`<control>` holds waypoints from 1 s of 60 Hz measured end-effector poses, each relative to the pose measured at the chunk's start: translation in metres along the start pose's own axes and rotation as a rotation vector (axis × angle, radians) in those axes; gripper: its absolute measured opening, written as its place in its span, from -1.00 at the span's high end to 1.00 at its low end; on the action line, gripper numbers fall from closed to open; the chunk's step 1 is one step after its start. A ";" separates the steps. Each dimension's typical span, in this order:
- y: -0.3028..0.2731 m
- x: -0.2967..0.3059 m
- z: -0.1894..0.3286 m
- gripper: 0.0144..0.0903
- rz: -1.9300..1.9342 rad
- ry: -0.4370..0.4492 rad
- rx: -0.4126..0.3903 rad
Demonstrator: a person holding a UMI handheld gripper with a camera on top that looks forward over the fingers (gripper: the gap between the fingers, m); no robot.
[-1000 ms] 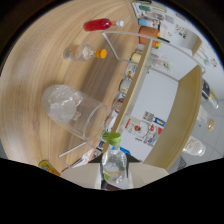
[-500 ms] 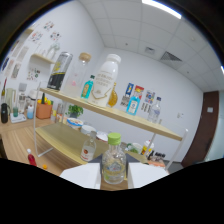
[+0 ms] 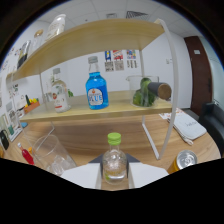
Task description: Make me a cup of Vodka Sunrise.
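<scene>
Shelf rack behind a gripped bottle.
The bottle [image 3: 114, 161] stands between the fingers; beyond it, the shelf [image 3: 100, 112] carries three bottles; a glass [image 3: 50, 152] stands left, a can [image 3: 184, 161] right.

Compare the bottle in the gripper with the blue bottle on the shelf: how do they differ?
The green-capped bottle is clear, with a green cap; the blue bottle is blue with a silvery cap. The green-capped bottle sits clamped between the gripper fingers; the blue bottle stands free on the shelf. Both are upright and capped.

Office-like room: white walls, posters [image 3: 119, 60], wooden shelf [image 3: 95, 112] of bottles.
</scene>
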 end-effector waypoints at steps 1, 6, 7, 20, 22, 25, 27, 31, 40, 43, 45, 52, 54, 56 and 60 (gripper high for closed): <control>0.004 0.000 0.002 0.44 -0.001 0.003 -0.009; 0.021 0.005 0.008 0.44 -0.028 0.026 -0.047; 0.023 0.005 0.009 0.44 -0.029 0.028 -0.052; 0.041 0.015 0.015 0.45 -0.053 0.068 -0.118; 0.046 0.016 0.015 0.43 -0.049 0.076 -0.144; 0.046 0.018 0.014 0.43 -0.032 0.081 -0.144; 0.047 0.019 0.013 0.43 -0.031 0.086 -0.145; 0.048 0.020 0.010 0.42 -0.038 0.096 -0.143; 0.052 0.018 0.005 0.40 -0.036 0.093 -0.160; 0.054 0.016 0.002 0.40 -0.033 0.082 -0.172; 0.054 0.015 0.000 0.36 -0.026 0.078 -0.172; 0.042 0.018 -0.012 -0.09 -0.031 0.101 -0.158; 0.037 0.016 -0.016 -0.31 -0.038 0.101 -0.153; 0.030 0.013 -0.022 -0.55 -0.046 0.095 -0.147; 0.016 0.009 -0.036 -0.88 -0.061 0.096 -0.137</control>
